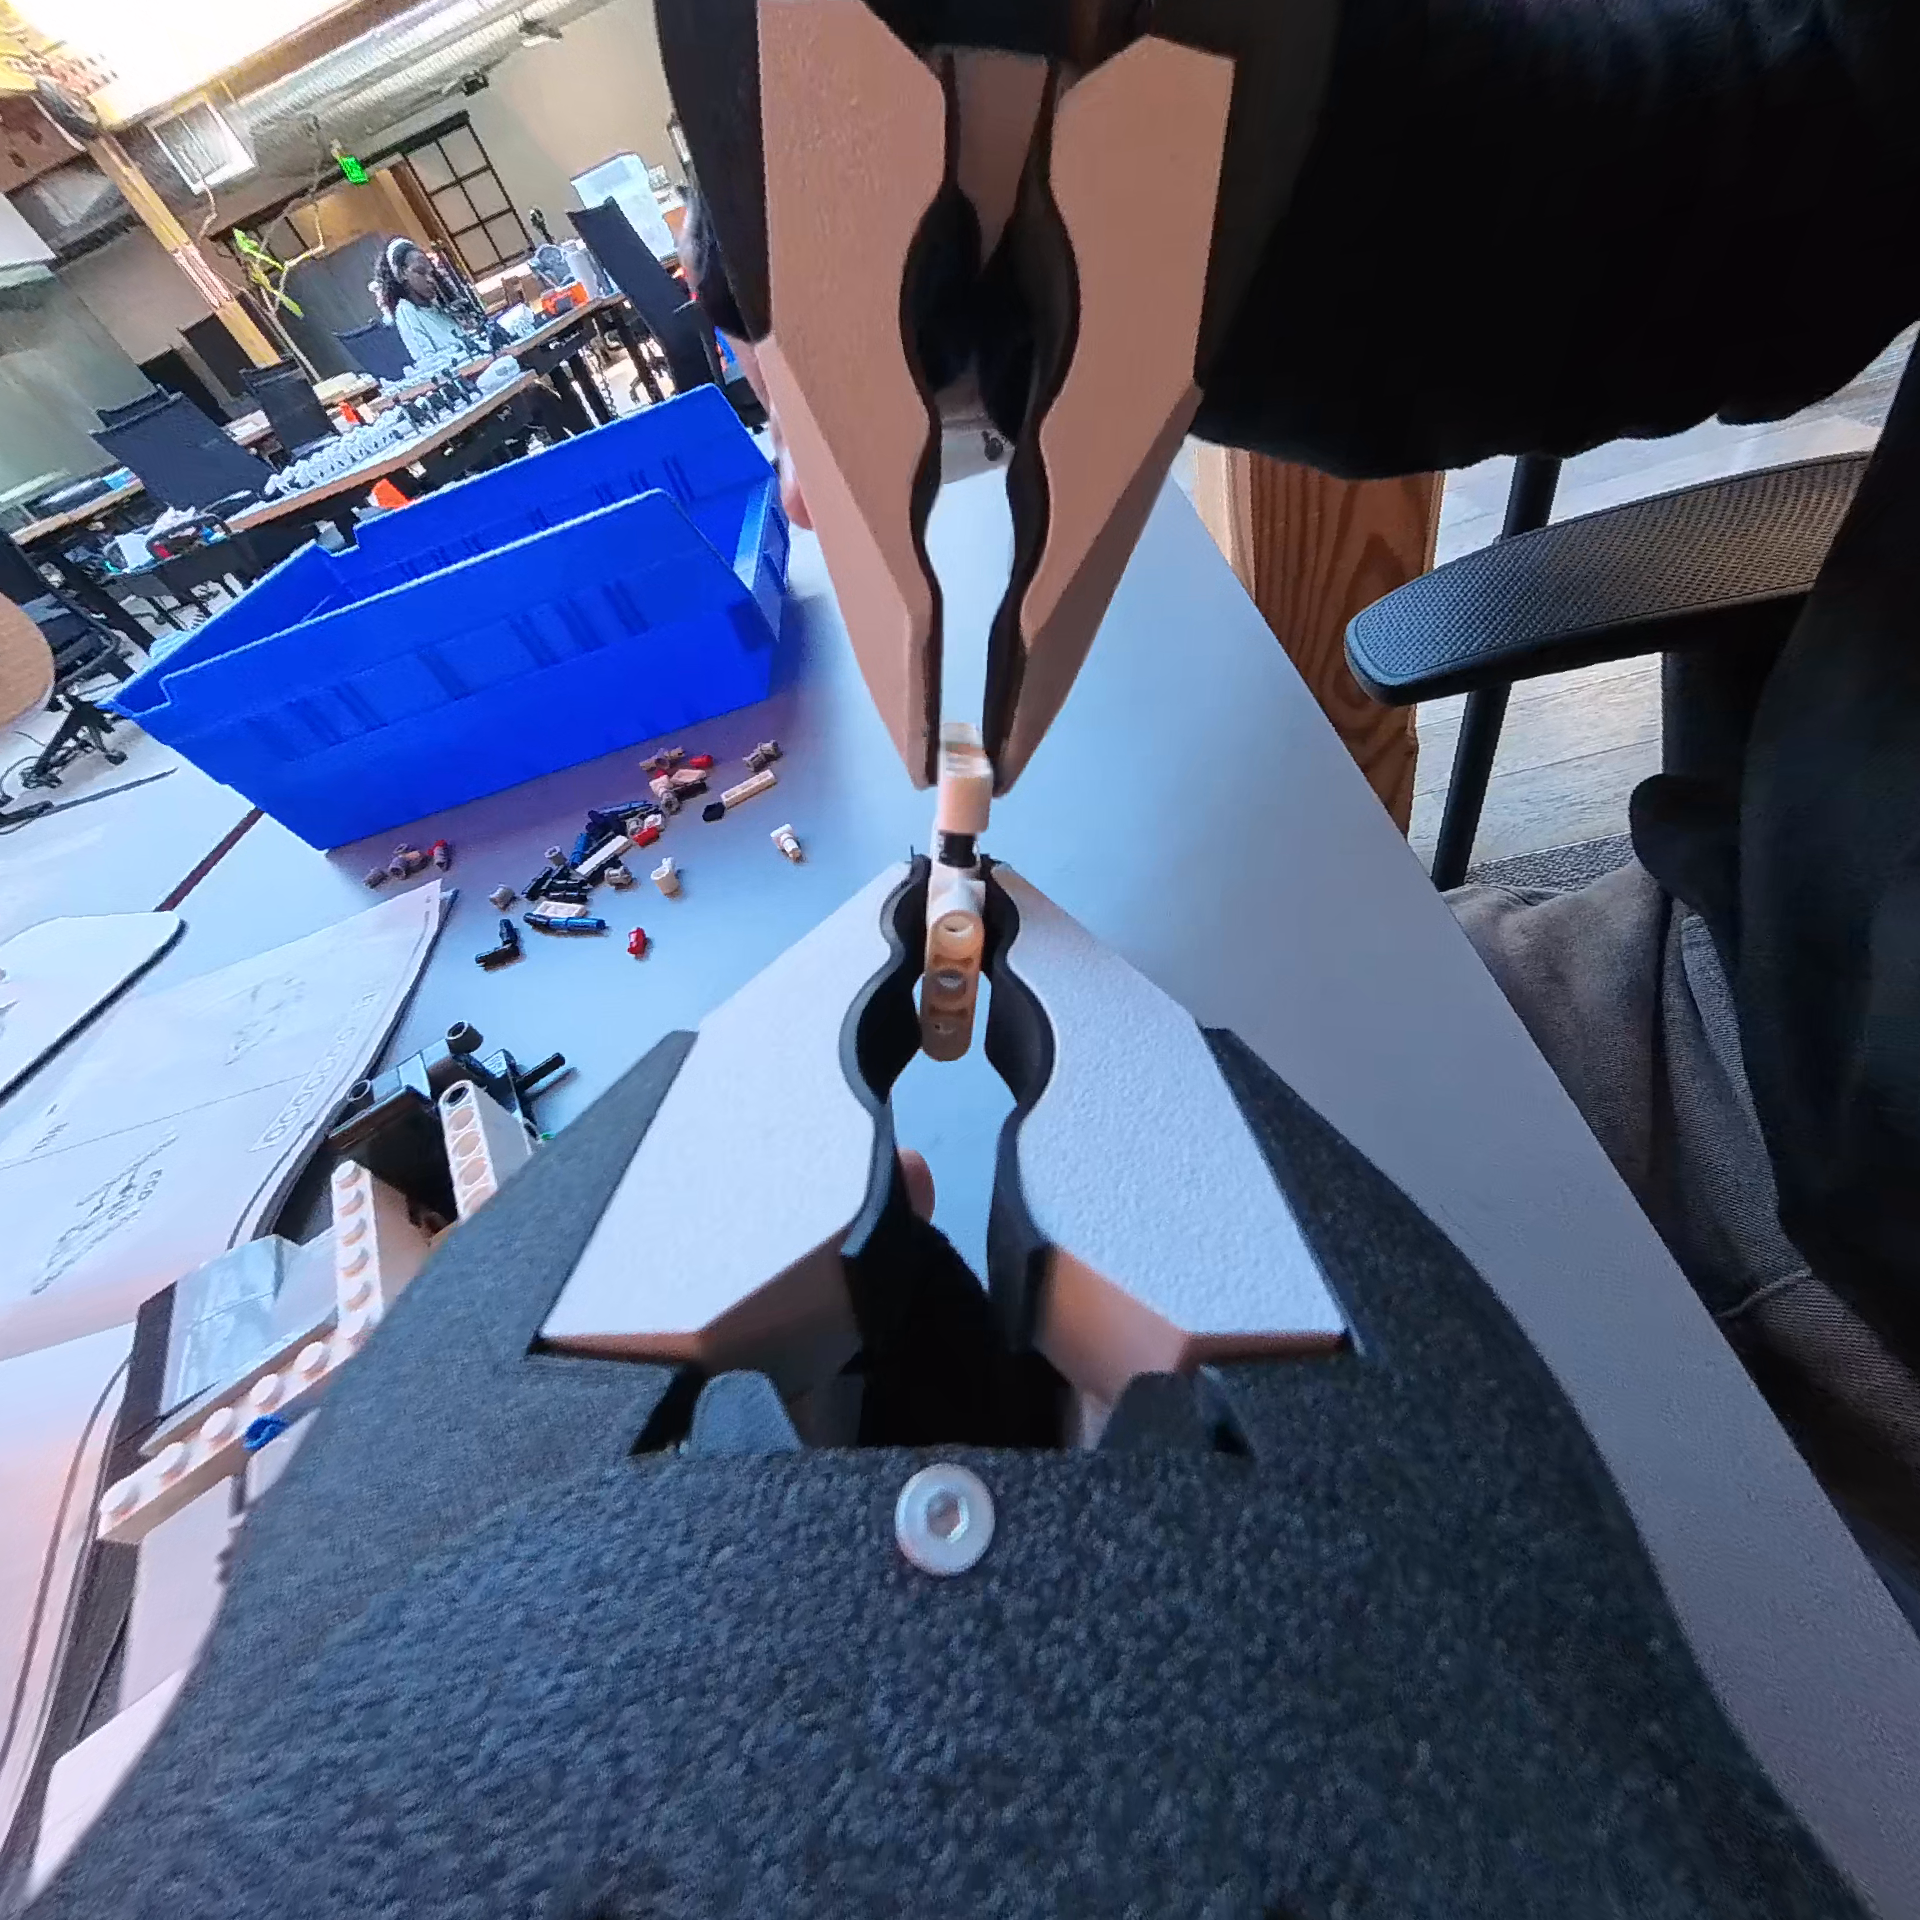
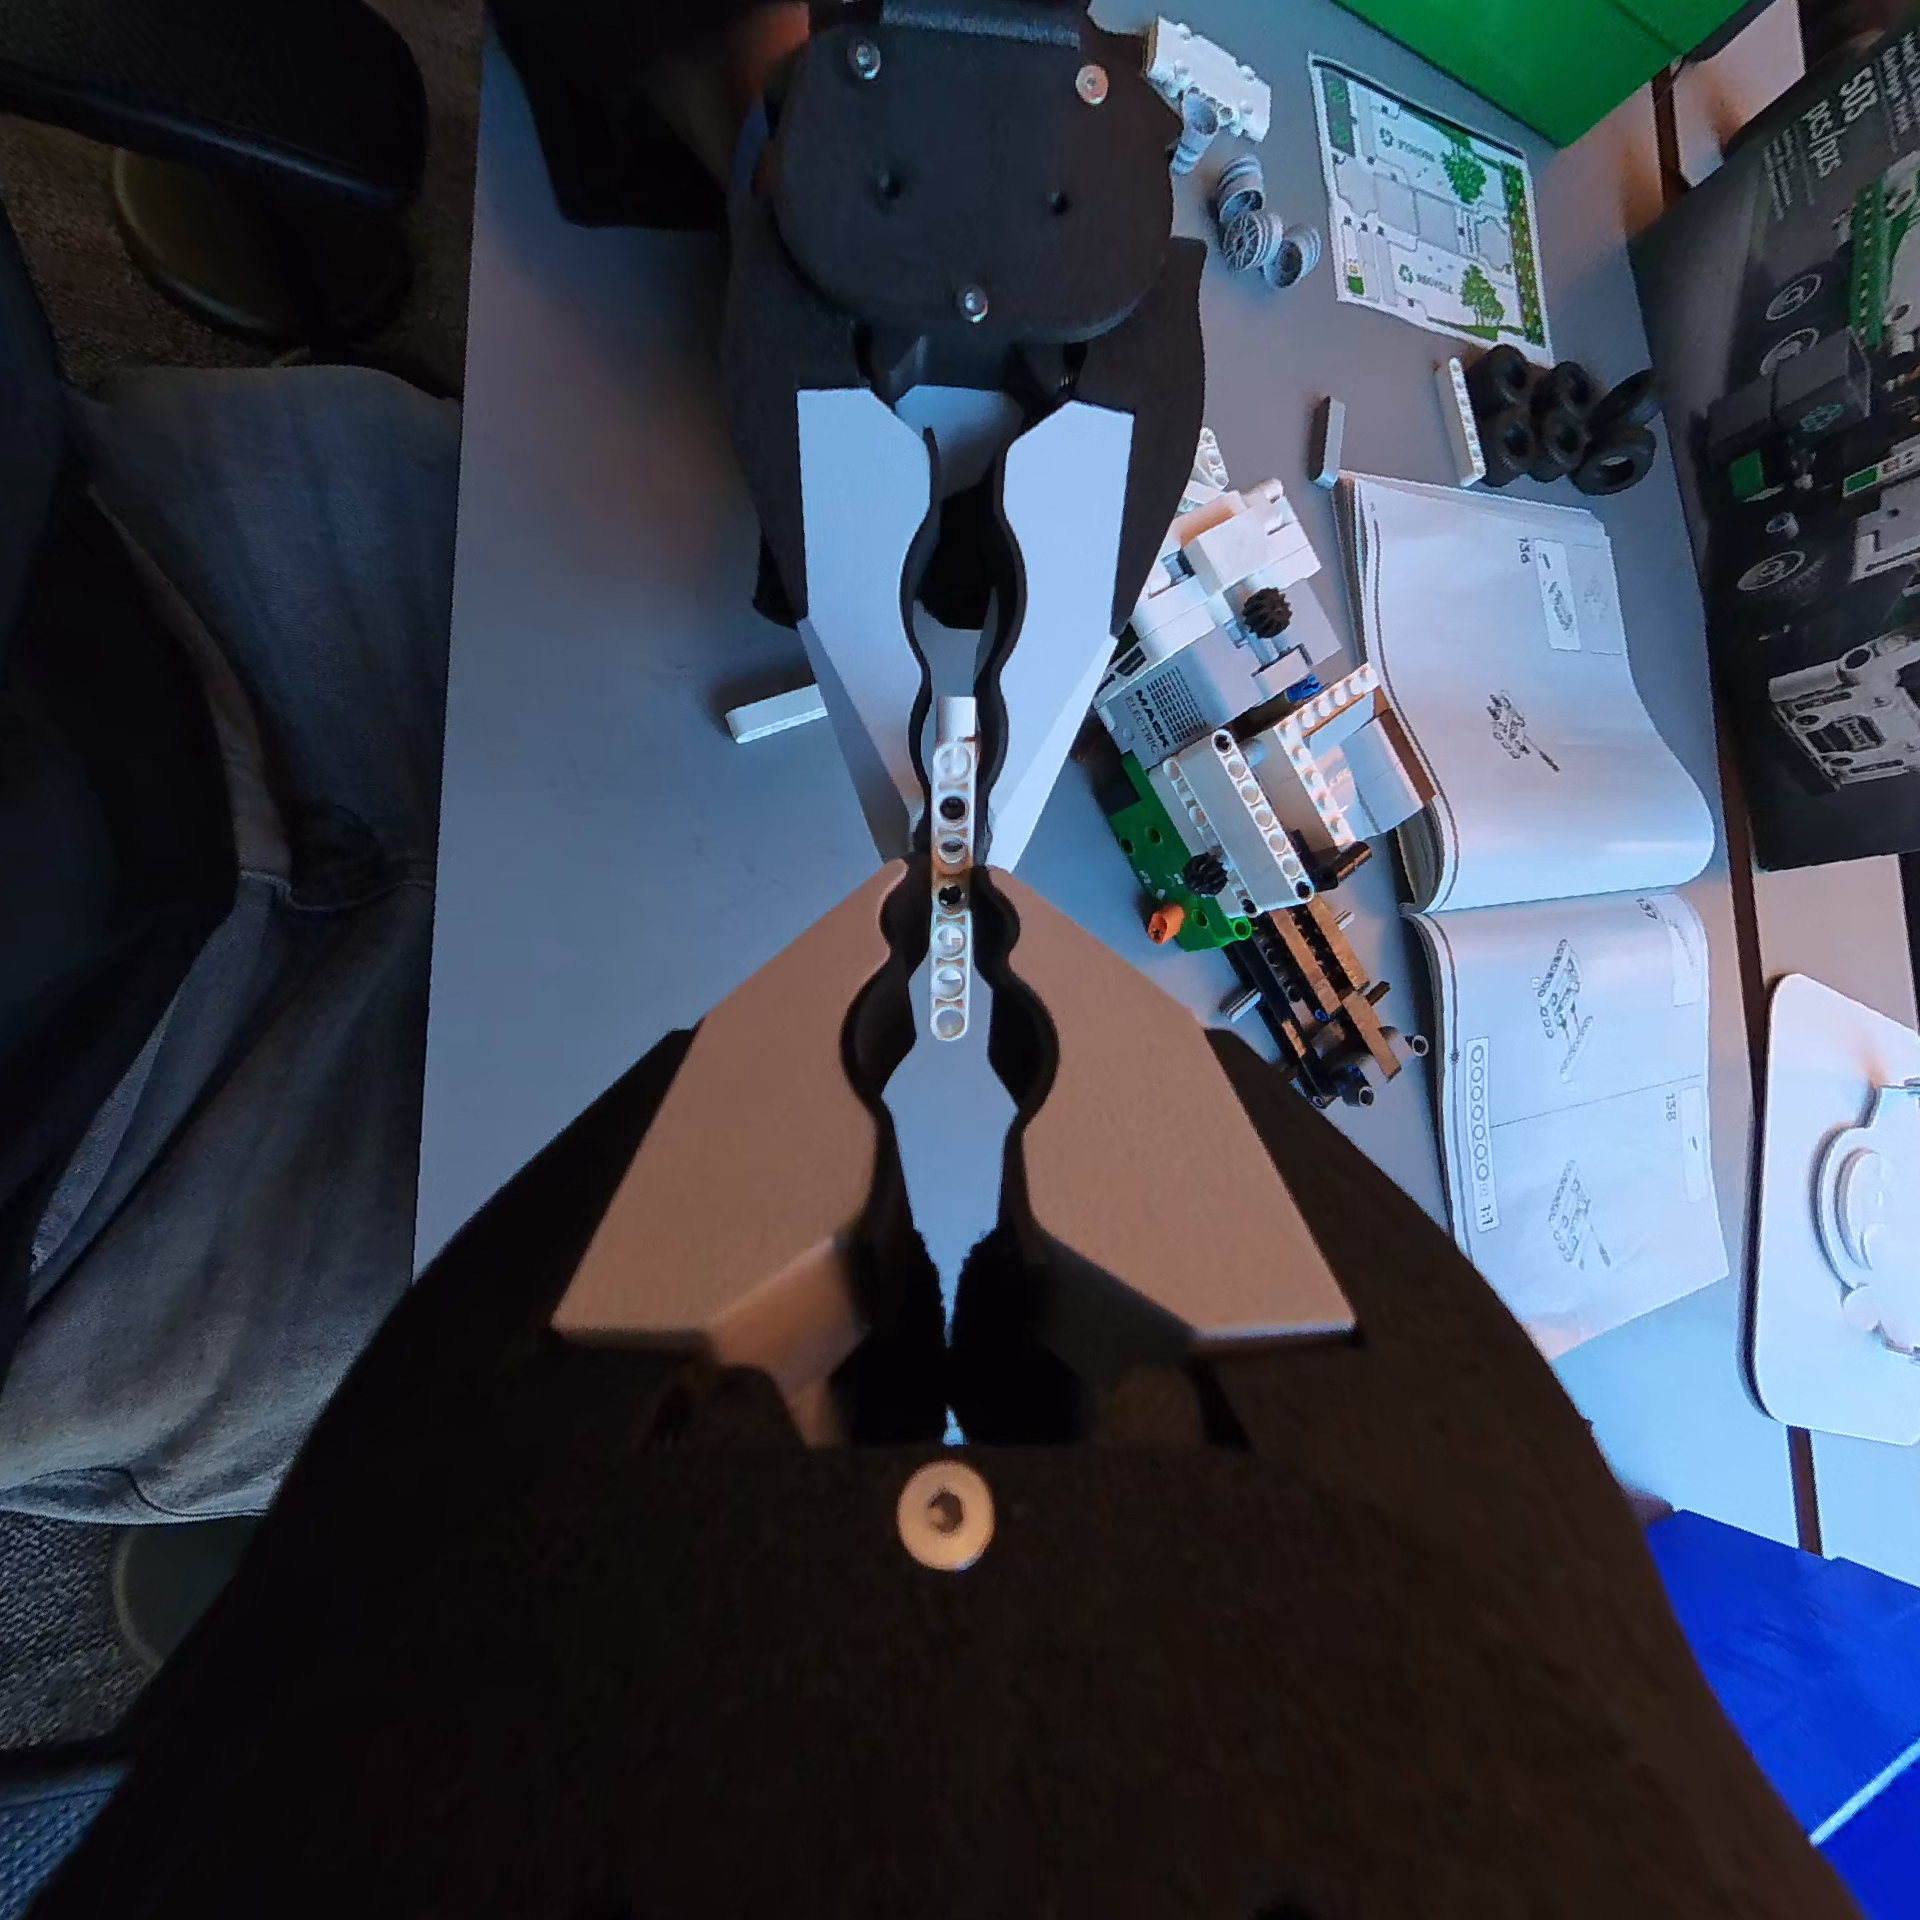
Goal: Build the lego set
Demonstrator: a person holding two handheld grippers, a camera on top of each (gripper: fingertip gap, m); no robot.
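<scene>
both tongs, left (image 1: 954, 868) and right (image 2: 948, 883), are clenched on one white holed lego beam (image 2: 950, 914) above the grey desk (image 2: 623, 831). seemingly a black pin (image 1: 954, 847) joint is being pressed; next calls for a straight push.

A black office chair (image 1: 1579, 613) stands just off the grey worktop (image 1: 1247, 935), beside a wooden post (image 1: 1340, 582). Beyond the worktop's far edge, a seated person (image 1: 421, 307) works among other desks (image 1: 416, 436) and dark chairs (image 1: 177, 447).

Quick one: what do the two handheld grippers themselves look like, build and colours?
Both match. The left gripper and right gripper each have a black, rough-textured body with a pale hex-socket screw at its centre. Each carries two pale wedge-shaped fingers tapering to a point, lined inside with wavy black pads. No cables are visible.
</scene>
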